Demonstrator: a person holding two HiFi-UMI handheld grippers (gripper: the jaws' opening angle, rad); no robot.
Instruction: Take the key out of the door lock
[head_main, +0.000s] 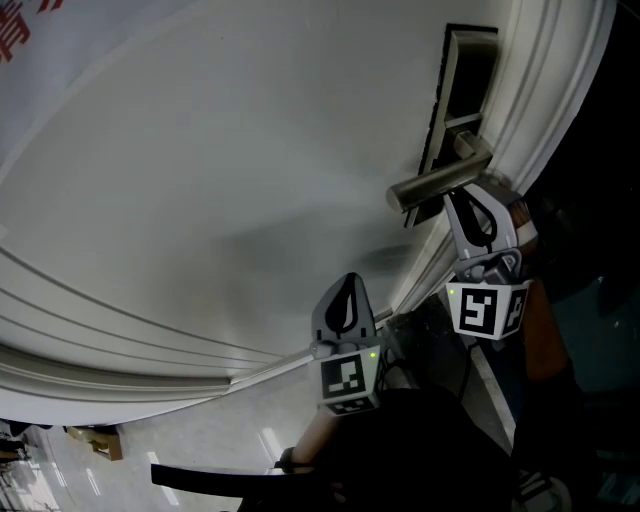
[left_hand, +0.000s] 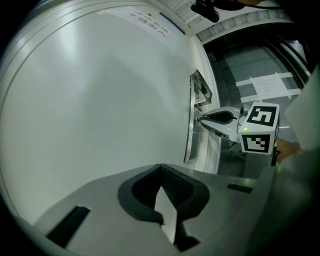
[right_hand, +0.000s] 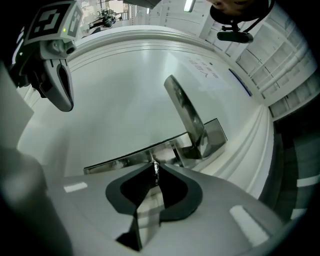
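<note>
The left gripper (left_hand: 161, 170) has its jaws together on nothing and points at the bare white door (left_hand: 95, 100), well to the left of the lock. It has no part in this step and is best kept where it is.

To its right, the right gripper (right_hand: 155, 176) has its jaws nearly together, pinching the key (right_hand: 155, 168) at their tips. The key sits in the steel lock plate (right_hand: 125, 159) straight ahead of them, with the lever handle (right_hand: 184, 107) just above.

The pull should probably run straight back along the key's shaft, with firm pressure and no twist or sag, so that the thin key neither binds nor slips out.
</note>
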